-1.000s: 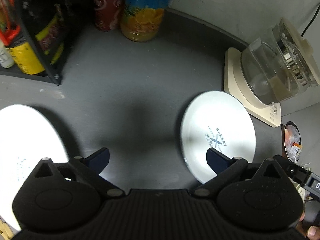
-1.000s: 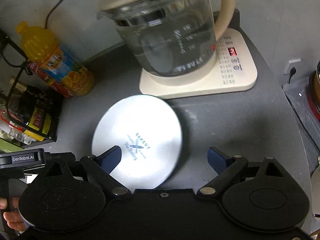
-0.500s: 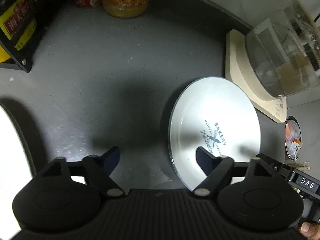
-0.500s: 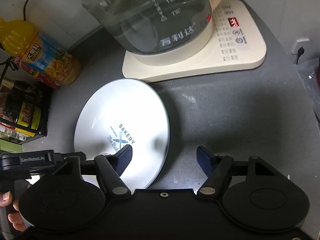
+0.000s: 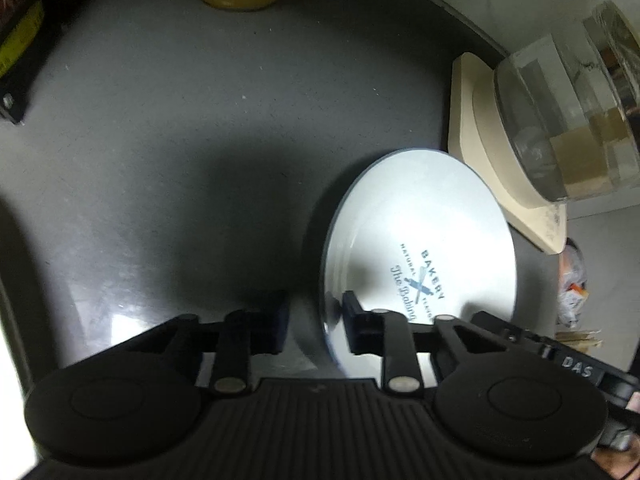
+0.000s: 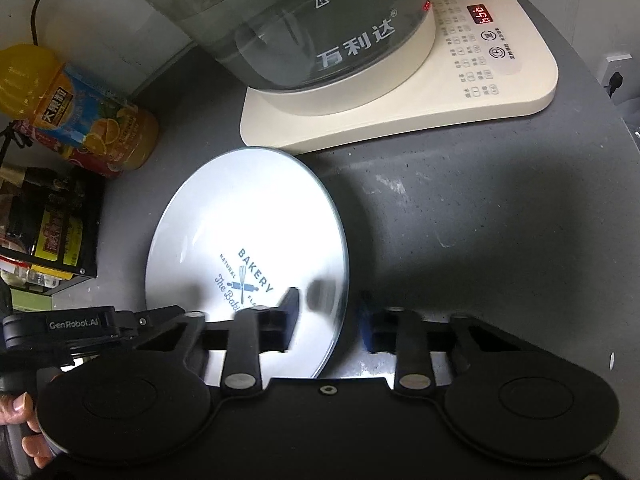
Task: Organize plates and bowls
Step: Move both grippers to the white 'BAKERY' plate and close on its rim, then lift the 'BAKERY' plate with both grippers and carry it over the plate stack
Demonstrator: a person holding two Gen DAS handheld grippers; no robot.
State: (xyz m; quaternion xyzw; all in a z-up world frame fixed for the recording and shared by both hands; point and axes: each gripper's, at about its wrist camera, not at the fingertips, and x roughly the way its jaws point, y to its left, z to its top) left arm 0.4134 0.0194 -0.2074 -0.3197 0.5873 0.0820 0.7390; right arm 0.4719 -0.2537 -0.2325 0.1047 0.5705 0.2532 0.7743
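On the grey table, just in front of the cream kettle base that carries a glass kettle, lies a white plate printed with a bakery emblem. Both grippers point steeply down at it from opposite sides.

The left gripper straddles the plate's left rim: one of its fingers lies over the plate's inner face, the other on the table just outside the edge. Its jaws are closing with the rim between them, though motion blur makes it hard to say whether the pads already press on it.

The right gripper straddles the right rim in the same way, with one finger over the white surface and the other on the table beside the edge. Its jaws are closing too; a narrow gap seems to remain around the rim.

A person's fingertips show at the lower left of the right wrist view, wrapped around the handle of the left gripper.

An orange juice bottle lies against the wall beyond the plate, beside a black rack of packets.
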